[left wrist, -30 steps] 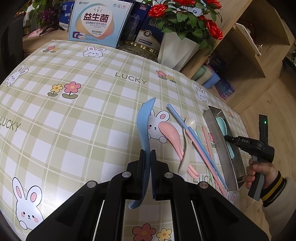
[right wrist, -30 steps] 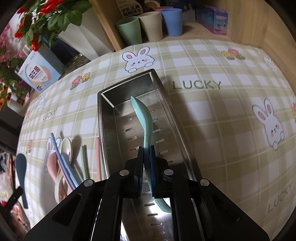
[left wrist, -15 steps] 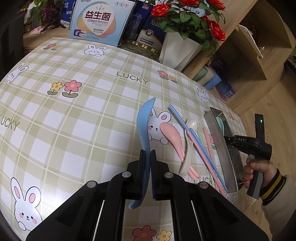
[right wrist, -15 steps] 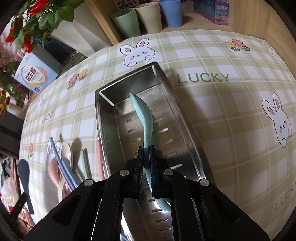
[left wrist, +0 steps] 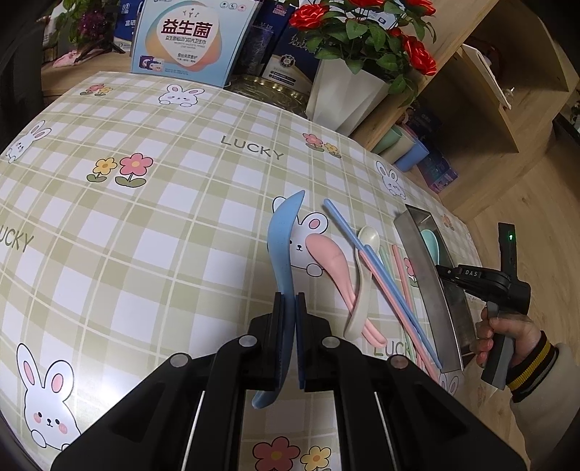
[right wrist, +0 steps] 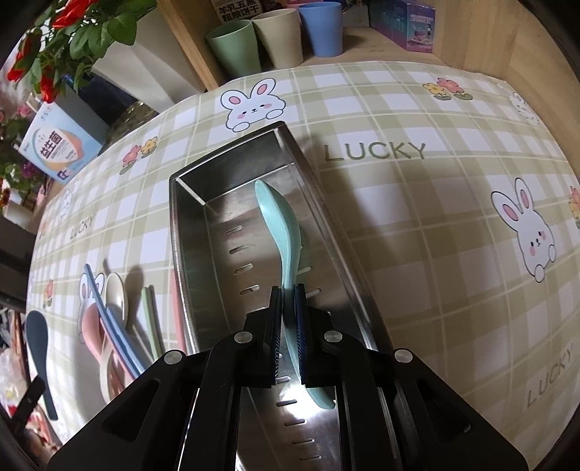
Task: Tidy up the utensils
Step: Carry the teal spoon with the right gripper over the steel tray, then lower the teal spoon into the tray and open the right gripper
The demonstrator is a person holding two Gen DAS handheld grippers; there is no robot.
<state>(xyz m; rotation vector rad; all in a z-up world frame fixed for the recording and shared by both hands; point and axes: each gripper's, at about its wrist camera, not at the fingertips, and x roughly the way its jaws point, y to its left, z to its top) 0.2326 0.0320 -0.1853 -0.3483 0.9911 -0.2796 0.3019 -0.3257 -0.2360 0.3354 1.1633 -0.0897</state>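
My left gripper [left wrist: 289, 302] is shut on a blue spoon [left wrist: 281, 235], held above the checked tablecloth. My right gripper [right wrist: 288, 295] is shut on a teal spoon [right wrist: 281, 224], held low inside the steel tray [right wrist: 181, 232]. The tray also shows in the left wrist view [left wrist: 422, 261] at the right, with the right gripper's body [left wrist: 485, 280] over it. On the cloth left of the tray lie a pink spoon [left wrist: 331, 257], a cream spoon [left wrist: 364, 275], blue chopsticks [left wrist: 380, 279], and pink and green chopsticks [left wrist: 400, 271].
A white vase of red roses [left wrist: 348, 94] and boxes [left wrist: 188, 40] stand at the table's back. Three cups [right wrist: 275, 34] sit on a wooden shelf behind the tray. The table edge is just right of the tray.
My right gripper has lowered the teal spoon further into the tray. My left gripper holds the blue spoon almost still, shifted slightly.
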